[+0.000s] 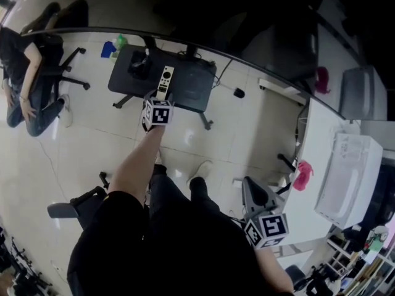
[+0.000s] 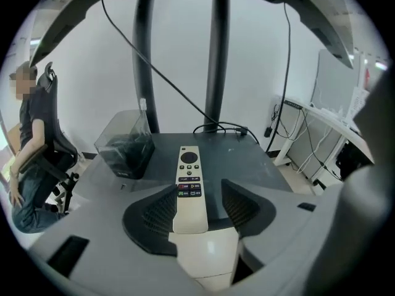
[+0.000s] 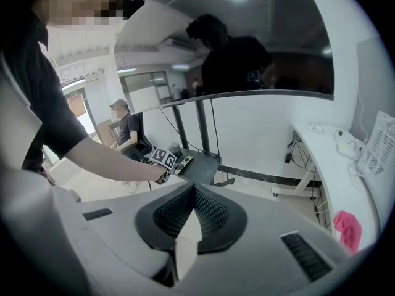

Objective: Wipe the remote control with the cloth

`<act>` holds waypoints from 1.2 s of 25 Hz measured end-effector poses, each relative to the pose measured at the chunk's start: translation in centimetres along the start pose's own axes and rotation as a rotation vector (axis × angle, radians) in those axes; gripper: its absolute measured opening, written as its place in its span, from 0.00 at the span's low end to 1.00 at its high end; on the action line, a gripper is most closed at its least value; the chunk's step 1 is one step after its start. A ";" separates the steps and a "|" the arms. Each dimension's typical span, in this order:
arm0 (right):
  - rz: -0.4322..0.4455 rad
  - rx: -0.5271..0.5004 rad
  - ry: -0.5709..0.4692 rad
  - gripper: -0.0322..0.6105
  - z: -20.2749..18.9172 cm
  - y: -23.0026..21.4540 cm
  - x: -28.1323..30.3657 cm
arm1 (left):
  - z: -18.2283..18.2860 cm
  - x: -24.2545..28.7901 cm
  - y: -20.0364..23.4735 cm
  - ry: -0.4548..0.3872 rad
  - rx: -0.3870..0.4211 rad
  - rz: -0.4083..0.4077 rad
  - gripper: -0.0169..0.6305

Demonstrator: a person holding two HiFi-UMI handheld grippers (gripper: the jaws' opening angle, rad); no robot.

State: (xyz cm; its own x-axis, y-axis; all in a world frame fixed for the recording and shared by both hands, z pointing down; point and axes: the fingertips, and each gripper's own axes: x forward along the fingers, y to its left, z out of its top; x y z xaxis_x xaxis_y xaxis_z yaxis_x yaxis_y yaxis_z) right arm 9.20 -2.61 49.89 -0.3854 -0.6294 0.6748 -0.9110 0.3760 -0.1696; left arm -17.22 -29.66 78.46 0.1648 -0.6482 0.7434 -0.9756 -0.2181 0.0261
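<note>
A white remote control lies lengthwise on a small dark table, its near end between the jaws of my left gripper. Those jaws stand wide, with a gap on the right side of the remote, and the pads do not press on it. From the head view, the left gripper reaches out to the remote. My right gripper hangs low at my right side, jaws shut on nothing. A pink cloth lies on the white desk's edge, also visible as the pink cloth at the right.
A clear box with dark contents stands on the table's left part. Cables run across the table's back. A person sits in an office chair at the left. A white desk with a white machine lines the right side.
</note>
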 end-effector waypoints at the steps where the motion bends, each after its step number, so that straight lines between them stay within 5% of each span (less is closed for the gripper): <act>1: -0.002 0.005 0.006 0.06 -0.2 -0.1 0.1 | -0.2 0.5 0.2 0.010 -0.005 0.006 0.38; 22: -0.009 0.041 0.035 0.06 -1.6 -0.5 0.7 | -2.6 3.6 1.3 0.147 -0.014 0.007 0.35; 30: 0.000 0.034 0.005 0.06 -1.2 0.0 0.4 | -0.4 1.1 1.4 0.069 -0.011 0.015 0.35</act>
State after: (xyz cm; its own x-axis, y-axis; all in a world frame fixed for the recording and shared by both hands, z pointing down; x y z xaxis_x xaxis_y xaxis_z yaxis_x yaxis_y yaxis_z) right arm 9.23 -2.02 51.04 -0.3847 -0.6258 0.6785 -0.9155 0.3527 -0.1938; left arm -18.50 -30.39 79.60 0.1400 -0.5995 0.7880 -0.9794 -0.2006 0.0214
